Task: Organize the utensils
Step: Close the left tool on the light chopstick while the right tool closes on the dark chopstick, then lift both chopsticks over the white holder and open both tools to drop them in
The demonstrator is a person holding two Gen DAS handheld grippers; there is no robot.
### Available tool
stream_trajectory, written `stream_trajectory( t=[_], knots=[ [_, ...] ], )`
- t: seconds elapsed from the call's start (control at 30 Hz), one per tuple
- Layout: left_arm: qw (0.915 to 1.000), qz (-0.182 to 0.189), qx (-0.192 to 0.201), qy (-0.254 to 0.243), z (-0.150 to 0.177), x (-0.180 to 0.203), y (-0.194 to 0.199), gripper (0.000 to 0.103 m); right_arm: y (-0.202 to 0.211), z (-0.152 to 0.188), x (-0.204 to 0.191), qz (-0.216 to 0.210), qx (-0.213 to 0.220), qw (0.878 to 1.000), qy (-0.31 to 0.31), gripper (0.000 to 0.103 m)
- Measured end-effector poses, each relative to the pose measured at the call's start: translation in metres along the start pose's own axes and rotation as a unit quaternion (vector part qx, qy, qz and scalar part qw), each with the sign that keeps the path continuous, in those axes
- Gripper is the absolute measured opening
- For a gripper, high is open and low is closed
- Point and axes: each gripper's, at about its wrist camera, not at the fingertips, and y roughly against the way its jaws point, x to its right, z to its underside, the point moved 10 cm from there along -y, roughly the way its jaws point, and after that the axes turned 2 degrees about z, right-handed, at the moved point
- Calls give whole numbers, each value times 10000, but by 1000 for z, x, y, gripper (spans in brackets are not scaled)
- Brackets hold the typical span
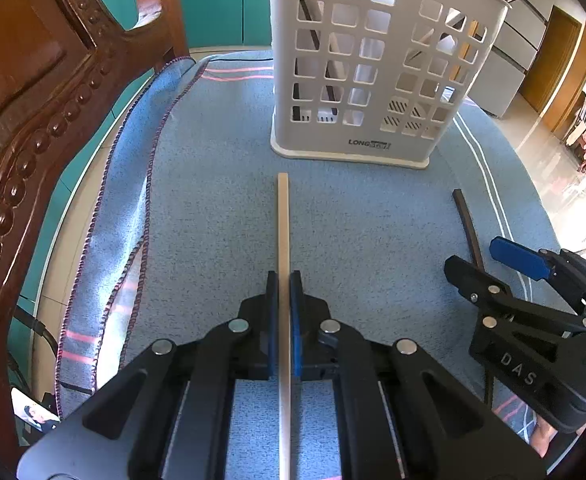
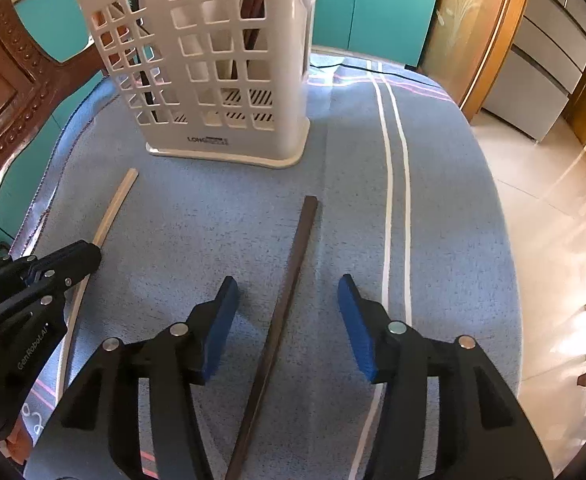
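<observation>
Pinched between the blue pads of the left gripper (image 1: pixel 284 280), the pale chopstick (image 1: pixel 283 216) runs straight up the middle of the left wrist frame, its far end pointing at the white basket (image 1: pixel 357 80) in the upper centre. Its jaws are pressed together on the stick. In the right wrist frame the same pale chopstick (image 2: pixel 113 208) slants at the left, with the left gripper (image 2: pixel 89 254) closed on it at the lower left edge.

Between the spread jaws of the right gripper (image 2: pixel 289 292) lies the dark chopstick (image 2: pixel 289 280), flat on the blue cloth (image 2: pixel 213 220) and clear of both pads. In the left wrist frame the right gripper (image 1: pixel 477 258) sits at the lower right, over the dark chopstick (image 1: pixel 467 220).

Both sticks lie in front of the basket, apart from it. Dark and pale sticks show through its square holes, standing inside. A carved wooden chair (image 1: pixel 33 100) fills the left edge, with teal cabinets (image 1: pixel 221 0) behind and a shiny tiled floor (image 2: pixel 541 200) at the right.
</observation>
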Motion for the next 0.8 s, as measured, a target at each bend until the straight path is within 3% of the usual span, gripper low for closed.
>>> stream_trajectory(
  t=[0.3, 0.5, 0.53, 0.7, 0.8],
  knots=[
    [9999, -103, 27, -114, 1, 7, -1, 8, -3, -3, 2, -7, 108, 9999, 22, 55],
    [9999, -93, 22, -114, 2, 7, 0, 8, -1, -7, 2, -114, 151, 9998, -12, 26],
    [9999, -91, 22, -113, 2, 7, 0, 8, 0, -7, 2, -148, 148, 9998, -26, 14],
    [9998, 177, 99, -14, -3, 9, 4, 7, 10, -12, -1, -573, 281, 9978, -173, 6],
    [9974, 363, 627, -7, -21, 10, 39, 7, 48, -26, -4, -953, 700, 9928, -190, 6]
  ],
)
